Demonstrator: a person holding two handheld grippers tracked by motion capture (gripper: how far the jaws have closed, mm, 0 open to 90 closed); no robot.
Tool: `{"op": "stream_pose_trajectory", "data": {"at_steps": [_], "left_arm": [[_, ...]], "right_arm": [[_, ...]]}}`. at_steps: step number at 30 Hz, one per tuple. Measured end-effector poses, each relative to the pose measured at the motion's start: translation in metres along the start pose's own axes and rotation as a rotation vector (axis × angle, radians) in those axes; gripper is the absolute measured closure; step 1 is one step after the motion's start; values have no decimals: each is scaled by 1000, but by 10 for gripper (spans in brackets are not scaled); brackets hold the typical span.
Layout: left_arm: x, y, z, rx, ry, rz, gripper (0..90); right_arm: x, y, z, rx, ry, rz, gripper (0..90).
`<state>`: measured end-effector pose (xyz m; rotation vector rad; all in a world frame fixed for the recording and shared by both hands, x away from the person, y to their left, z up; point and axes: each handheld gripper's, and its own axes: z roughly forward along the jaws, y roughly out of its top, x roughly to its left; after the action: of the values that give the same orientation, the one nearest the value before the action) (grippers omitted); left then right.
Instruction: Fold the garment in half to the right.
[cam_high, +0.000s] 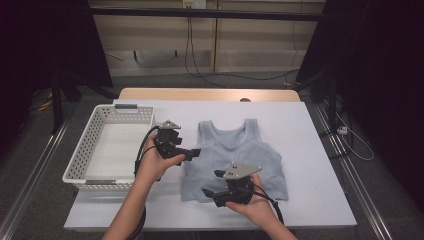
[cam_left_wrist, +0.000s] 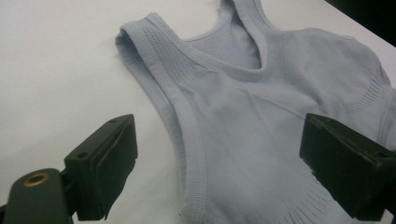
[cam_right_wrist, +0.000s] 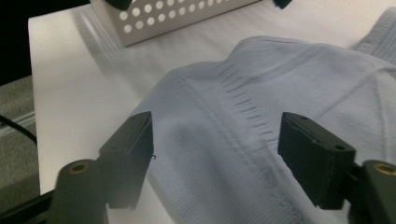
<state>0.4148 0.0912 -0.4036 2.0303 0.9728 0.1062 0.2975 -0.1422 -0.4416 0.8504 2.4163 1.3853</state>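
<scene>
Both grippers — left gripper and right gripper — stand apart over the pale blue vest, flat on the table (basket beside). A shallow pinch could catch only one layer — it'd bunch.

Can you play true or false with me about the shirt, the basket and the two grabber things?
1. The light blue tank top lies flat on the white table. True.
2. The white basket has clothes in it. False: nothing lies inside it.
3. The left gripper is pinching the top. False: its jaws stand open over the top's side edge.
4. The basket sits to the left of the top in the high view. True.
5. The right gripper points at the top's hem end. True: its jaws are apart, with the ribbed hem between them.
</scene>
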Motion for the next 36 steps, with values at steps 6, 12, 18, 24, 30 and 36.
{"op": "stream_pose_trajectory", "data": {"at_steps": [6,12,18,24,30,36], "left_arm": [[0,-2,-4,2,10,0,116],[-1,-4,-10,-13,17,-9,116],[0,-7,-12,-9,21,-15,115],[1,-7,-13,-5,23,-13,115],[3,-8,-12,-10,24,-29,115],[3,-8,-16,-14,30,-26,115]], "right_arm": [[7,0,7,24,31,-27,317],[7,9,7,-2,31,-28,334],[13,7,22,42,74,-62,357],[9,1,47,127,92,-59,367],[7,1,46,121,105,-53,344],[12,7,38,90,103,-53,294]]}}
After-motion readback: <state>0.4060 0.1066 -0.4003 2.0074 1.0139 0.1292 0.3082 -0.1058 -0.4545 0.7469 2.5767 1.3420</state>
